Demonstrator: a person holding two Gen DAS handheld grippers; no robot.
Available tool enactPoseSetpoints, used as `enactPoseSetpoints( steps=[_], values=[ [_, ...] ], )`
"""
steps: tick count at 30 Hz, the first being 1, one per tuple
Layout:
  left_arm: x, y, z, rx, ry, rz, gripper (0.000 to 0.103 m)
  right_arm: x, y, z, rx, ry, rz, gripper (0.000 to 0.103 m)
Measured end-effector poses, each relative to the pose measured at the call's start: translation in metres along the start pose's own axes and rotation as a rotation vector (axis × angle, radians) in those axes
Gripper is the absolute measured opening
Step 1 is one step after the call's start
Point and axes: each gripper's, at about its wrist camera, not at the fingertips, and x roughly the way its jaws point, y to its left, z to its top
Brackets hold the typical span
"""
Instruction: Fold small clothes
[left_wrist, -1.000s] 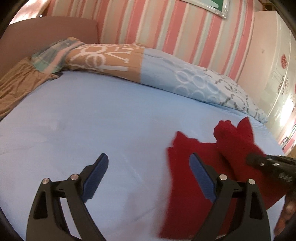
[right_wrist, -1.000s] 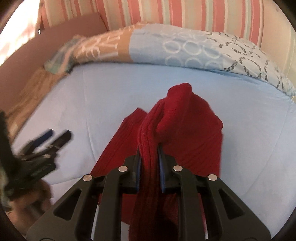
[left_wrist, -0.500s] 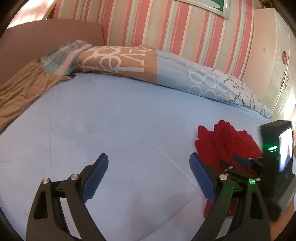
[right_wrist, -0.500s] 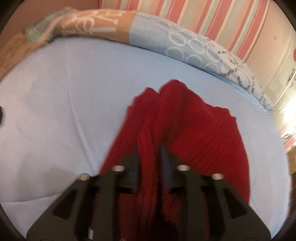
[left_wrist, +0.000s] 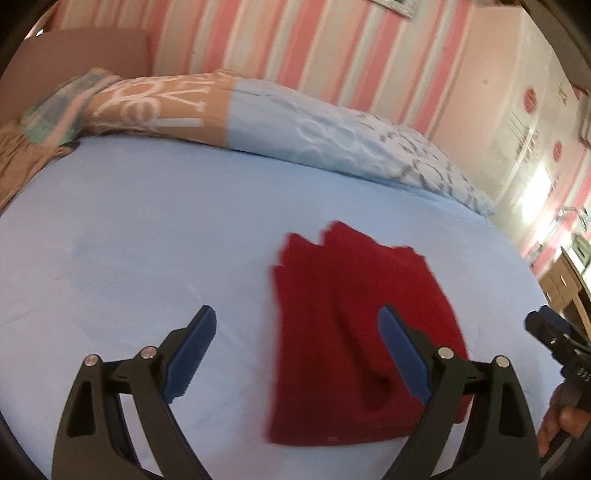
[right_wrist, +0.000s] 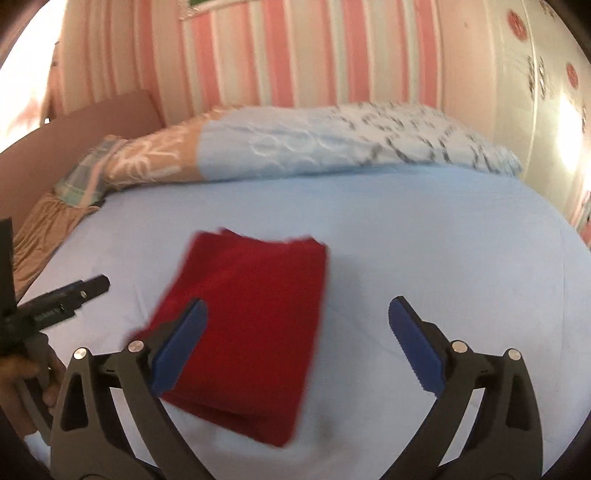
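Observation:
A red knitted garment (left_wrist: 354, 325) lies folded in layers on the light blue bed sheet (left_wrist: 147, 229); it also shows in the right wrist view (right_wrist: 251, 325). My left gripper (left_wrist: 297, 354) is open and empty above the sheet, its right finger over the garment's right part. My right gripper (right_wrist: 295, 347) is open and empty, its left finger over the garment's near left corner. The right gripper shows at the far right of the left wrist view (left_wrist: 554, 339); the left gripper shows at the left of the right wrist view (right_wrist: 62, 299).
A patterned duvet (left_wrist: 258, 122) lies bunched along the back of the bed. A brown cloth (left_wrist: 18, 170) lies at the far left by the headboard. A striped pink wall stands behind and a white wardrobe (left_wrist: 517, 103) at the right.
My right gripper has opened and let go of the red garment, which now lies flat and folded on the sheet. Both grippers have drawn back from it.

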Motion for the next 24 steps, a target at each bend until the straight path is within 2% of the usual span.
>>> enactPoseSetpoints(
  steps=[2, 7, 11, 12, 13, 16, 19, 21, 24],
  values=[
    [0.011, -0.021, 0.000, 0.043, 0.015, -0.003, 0.090, 0.003, -0.015, -0.006, 0.016, 0.011, 0.005, 0.098],
    [0.044, -0.055, -0.005, 0.093, 0.074, 0.010, 0.090, 0.005, -0.024, -0.020, 0.024, 0.027, 0.039, 0.098],
    [0.067, -0.064, -0.012, 0.086, 0.133, 0.001, 0.089, 0.013, -0.024, -0.022, 0.023, 0.039, 0.066, 0.098],
    [0.071, -0.064, -0.014, 0.076, 0.142, -0.001, 0.083, 0.014, -0.023, -0.023, 0.026, 0.043, 0.072, 0.098],
    [0.077, -0.065, -0.016, 0.066, 0.161, 0.004, 0.065, 0.016, -0.023, -0.023, 0.026, 0.046, 0.078, 0.098],
    [0.084, -0.058, -0.020, 0.020, 0.186, -0.001, 0.040, 0.023, -0.019, -0.021, 0.016, 0.056, 0.083, 0.098],
    [0.077, -0.057, -0.018, 0.035, 0.167, 0.005, 0.026, 0.028, -0.014, -0.020, 0.002, 0.063, 0.085, 0.098],
    [0.066, -0.056, -0.011, 0.058, 0.138, 0.020, 0.020, 0.031, -0.009, -0.018, -0.003, 0.068, 0.091, 0.098],
    [0.053, -0.056, -0.001, 0.122, 0.094, 0.071, 0.017, 0.033, 0.000, -0.014, -0.009, 0.065, 0.100, 0.098]
  ],
)
